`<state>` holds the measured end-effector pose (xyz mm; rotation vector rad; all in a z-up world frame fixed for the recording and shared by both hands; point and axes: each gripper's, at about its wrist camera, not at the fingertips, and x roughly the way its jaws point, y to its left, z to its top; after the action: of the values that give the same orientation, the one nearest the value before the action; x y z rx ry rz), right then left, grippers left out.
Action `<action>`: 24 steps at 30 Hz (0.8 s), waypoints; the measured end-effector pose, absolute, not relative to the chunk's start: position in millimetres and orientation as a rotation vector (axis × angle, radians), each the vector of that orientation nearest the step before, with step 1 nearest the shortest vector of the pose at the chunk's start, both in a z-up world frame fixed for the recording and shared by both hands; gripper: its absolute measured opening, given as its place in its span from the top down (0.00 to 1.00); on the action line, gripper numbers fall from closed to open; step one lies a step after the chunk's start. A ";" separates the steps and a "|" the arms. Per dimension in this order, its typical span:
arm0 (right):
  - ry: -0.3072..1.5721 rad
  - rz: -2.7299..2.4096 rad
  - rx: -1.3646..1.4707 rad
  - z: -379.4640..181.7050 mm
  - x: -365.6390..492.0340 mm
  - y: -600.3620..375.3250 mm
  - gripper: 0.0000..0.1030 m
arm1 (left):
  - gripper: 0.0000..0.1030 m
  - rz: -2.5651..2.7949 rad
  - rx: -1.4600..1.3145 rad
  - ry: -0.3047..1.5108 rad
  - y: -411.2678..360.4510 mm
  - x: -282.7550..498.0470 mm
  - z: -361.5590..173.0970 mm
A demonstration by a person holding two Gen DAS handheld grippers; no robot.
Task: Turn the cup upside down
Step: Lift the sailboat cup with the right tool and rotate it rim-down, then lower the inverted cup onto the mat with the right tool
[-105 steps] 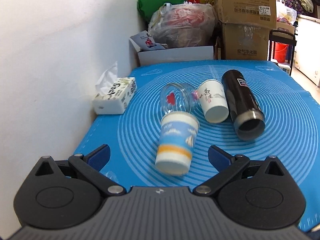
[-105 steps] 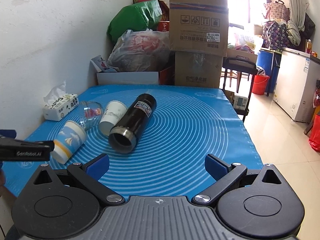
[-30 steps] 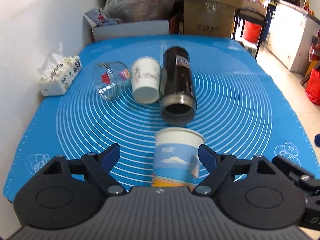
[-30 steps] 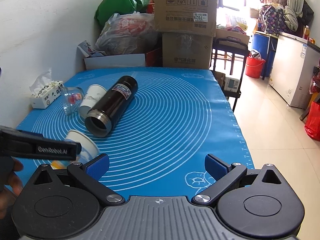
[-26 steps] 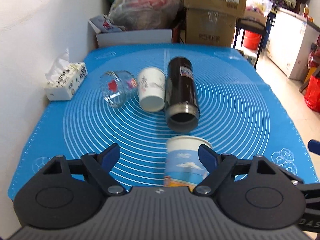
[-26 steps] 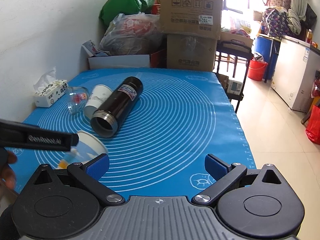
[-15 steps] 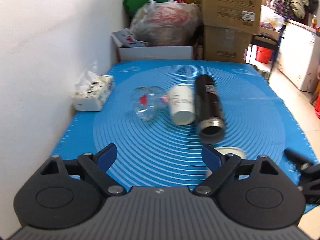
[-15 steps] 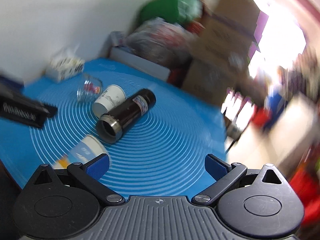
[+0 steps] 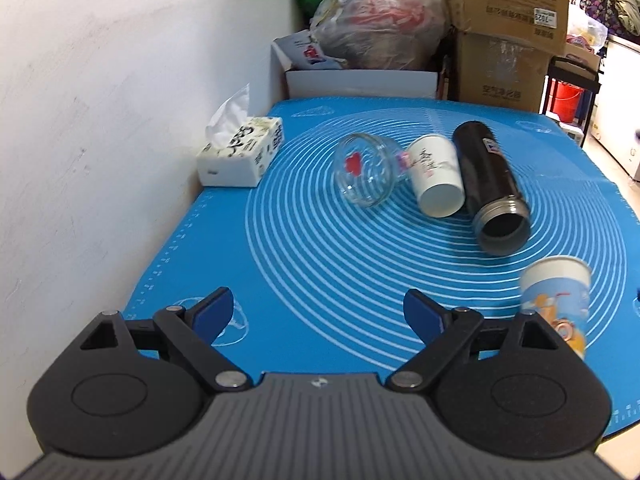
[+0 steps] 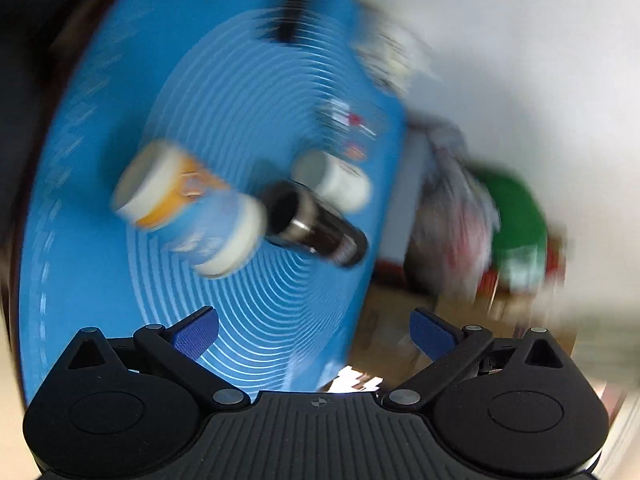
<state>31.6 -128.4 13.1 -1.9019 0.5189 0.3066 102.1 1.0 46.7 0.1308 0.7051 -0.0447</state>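
A blue, white and orange paper cup (image 9: 558, 294) stands rim up on the blue mat (image 9: 320, 256), at the right of the left wrist view. My left gripper (image 9: 318, 312) is open and empty, to the cup's left. The cup also shows in the blurred, rolled right wrist view (image 10: 188, 208). My right gripper (image 10: 314, 334) is open and empty, some way short of the cup.
A clear glass jar (image 9: 366, 174), a white paper cup (image 9: 436, 186) and a black flask (image 9: 494, 192) lie on their sides mid-mat. A tissue box (image 9: 242, 152) sits by the white wall. Boxes and bags (image 9: 400, 32) are stacked behind the table.
My left gripper let go of the paper cup and drew back to the left; the cup now stands at the right. The right wrist view has rolled sharply and blurred.
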 end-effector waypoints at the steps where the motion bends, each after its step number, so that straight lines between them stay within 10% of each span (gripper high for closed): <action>1: 0.495 0.344 -1.989 5.7 26.1 -127.2 0.00 | 0.11 -0.041 0.128 0.706 3.4 102.0 44.9; 13: 0.320 0.806 -2.481 -35.6 -4.2 -128.4 0.05 | 0.11 -0.026 0.097 0.731 25.7 107.8 28.7; 24: 0.383 0.931 -2.530 -68.0 10.9 -125.9 0.32 | 0.11 -0.025 0.084 0.760 35.3 113.6 15.9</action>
<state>10.9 -125.9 -68.0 -2.5303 0.3832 0.9309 113.6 35.3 15.9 0.0843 0.7601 -0.0252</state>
